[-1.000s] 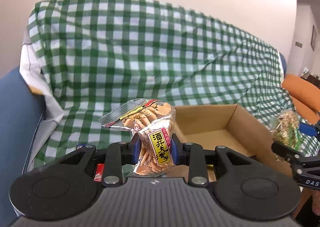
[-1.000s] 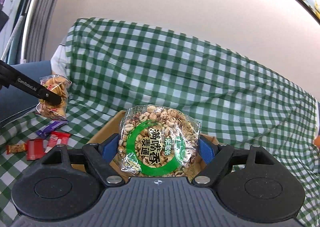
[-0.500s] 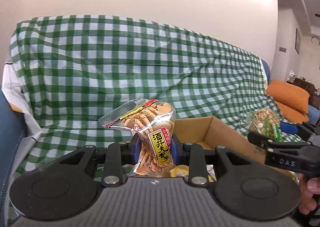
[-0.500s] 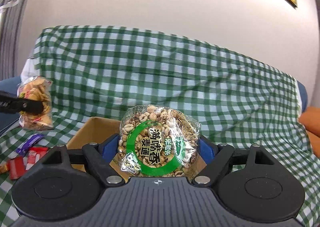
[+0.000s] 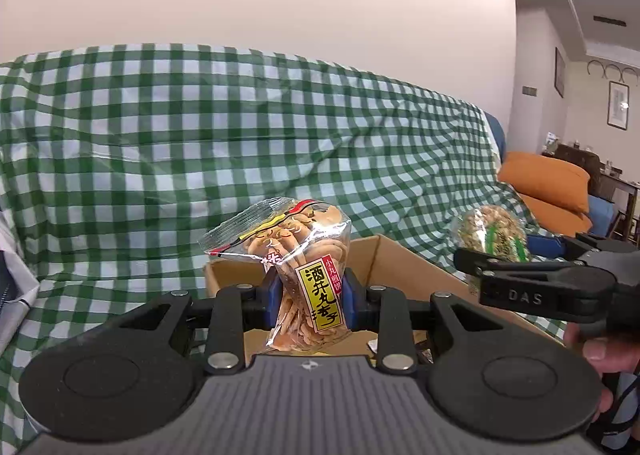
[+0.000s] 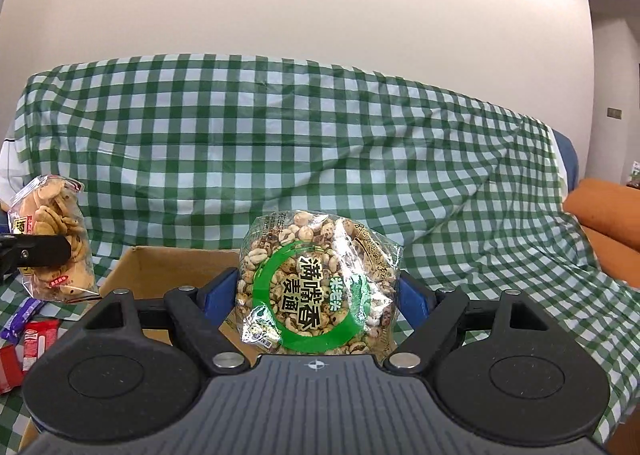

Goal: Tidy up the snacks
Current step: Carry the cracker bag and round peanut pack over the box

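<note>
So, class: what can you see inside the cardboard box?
Inside the cardboard box, little shows: bare brown walls and, low down, wrapper edges. The left gripper and its cracker bag cover most of the floor.
</note>
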Demonstrator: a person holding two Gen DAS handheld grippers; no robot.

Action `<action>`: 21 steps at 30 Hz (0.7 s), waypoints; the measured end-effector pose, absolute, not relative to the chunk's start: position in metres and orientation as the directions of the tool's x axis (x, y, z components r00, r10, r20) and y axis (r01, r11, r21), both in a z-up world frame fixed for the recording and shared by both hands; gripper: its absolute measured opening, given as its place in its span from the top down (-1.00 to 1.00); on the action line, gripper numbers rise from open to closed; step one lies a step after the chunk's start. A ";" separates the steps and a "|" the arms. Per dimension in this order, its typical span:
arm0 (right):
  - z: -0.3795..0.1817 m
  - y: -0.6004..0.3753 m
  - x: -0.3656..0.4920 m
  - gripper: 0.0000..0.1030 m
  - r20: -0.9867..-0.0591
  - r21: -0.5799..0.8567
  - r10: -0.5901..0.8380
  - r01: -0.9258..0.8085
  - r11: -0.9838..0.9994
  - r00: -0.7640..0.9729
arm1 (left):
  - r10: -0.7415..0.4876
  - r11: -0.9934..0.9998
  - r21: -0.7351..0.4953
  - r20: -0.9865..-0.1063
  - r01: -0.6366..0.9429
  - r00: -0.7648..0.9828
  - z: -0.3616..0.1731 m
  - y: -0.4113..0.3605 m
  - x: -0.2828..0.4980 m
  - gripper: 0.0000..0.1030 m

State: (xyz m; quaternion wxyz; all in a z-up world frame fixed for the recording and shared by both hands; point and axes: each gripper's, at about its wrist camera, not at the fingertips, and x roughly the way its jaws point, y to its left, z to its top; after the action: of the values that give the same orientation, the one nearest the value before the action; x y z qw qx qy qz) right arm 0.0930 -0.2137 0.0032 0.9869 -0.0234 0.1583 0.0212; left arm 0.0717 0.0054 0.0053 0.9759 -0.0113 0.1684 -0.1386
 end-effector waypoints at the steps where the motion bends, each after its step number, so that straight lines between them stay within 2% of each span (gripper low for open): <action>1: 0.003 -0.214 0.094 -0.61 -0.314 -0.038 0.032 -0.046 0.998 0.949 | -0.281 0.959 -0.072 -0.329 0.273 0.902 0.004 0.003 0.073 0.35; 9: 0.003 -0.211 0.097 -0.61 -0.313 -0.044 0.006 -0.021 0.999 0.950 | -0.337 0.939 -0.060 -0.346 0.338 0.876 -0.006 -0.018 0.079 0.35; 21: 0.002 -0.211 0.096 -0.61 -0.311 -0.044 -0.029 0.016 0.999 0.950 | -0.355 0.928 -0.024 -0.367 0.373 0.860 -0.017 -0.039 0.084 0.35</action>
State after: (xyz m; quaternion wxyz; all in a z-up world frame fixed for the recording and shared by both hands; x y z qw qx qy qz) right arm 0.0958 -0.2107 0.0016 0.9872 -0.0205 0.1577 -0.0113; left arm 0.0842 -0.0386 -0.0167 0.9640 0.0241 0.1857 -0.1887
